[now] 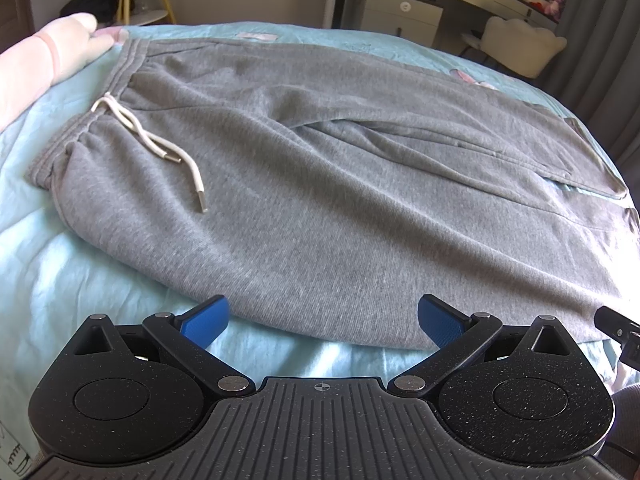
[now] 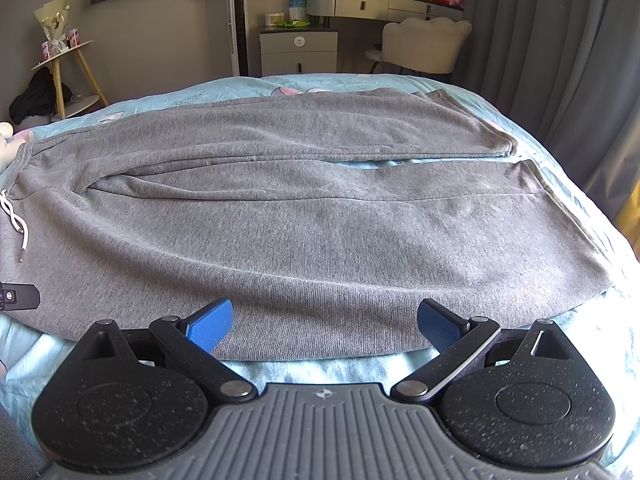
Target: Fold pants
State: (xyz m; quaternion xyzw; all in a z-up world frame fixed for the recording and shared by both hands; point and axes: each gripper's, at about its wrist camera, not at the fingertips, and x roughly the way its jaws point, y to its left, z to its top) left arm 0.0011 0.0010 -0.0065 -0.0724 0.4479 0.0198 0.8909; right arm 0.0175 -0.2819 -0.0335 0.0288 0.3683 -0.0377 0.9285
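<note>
Grey sweatpants (image 1: 320, 184) lie flat on a light blue bed (image 1: 80, 272), waistband at the left with a white drawstring (image 1: 160, 140), legs stretching right. They also show in the right wrist view (image 2: 312, 240), with the two legs side by side and the hems at the right. My left gripper (image 1: 322, 320) is open and empty, at the pants' near edge close to the waist end. My right gripper (image 2: 324, 326) is open and empty, at the near edge of the near leg. A bit of the right gripper (image 1: 618, 330) shows at the left wrist view's right edge.
A pink and white pillow (image 1: 44, 60) lies beside the waistband. Beyond the bed stand a white nightstand (image 2: 298, 50), a cream chair (image 2: 424, 42), a vanity desk (image 2: 380, 0), a side table (image 2: 64, 76) and grey curtains (image 2: 560, 60).
</note>
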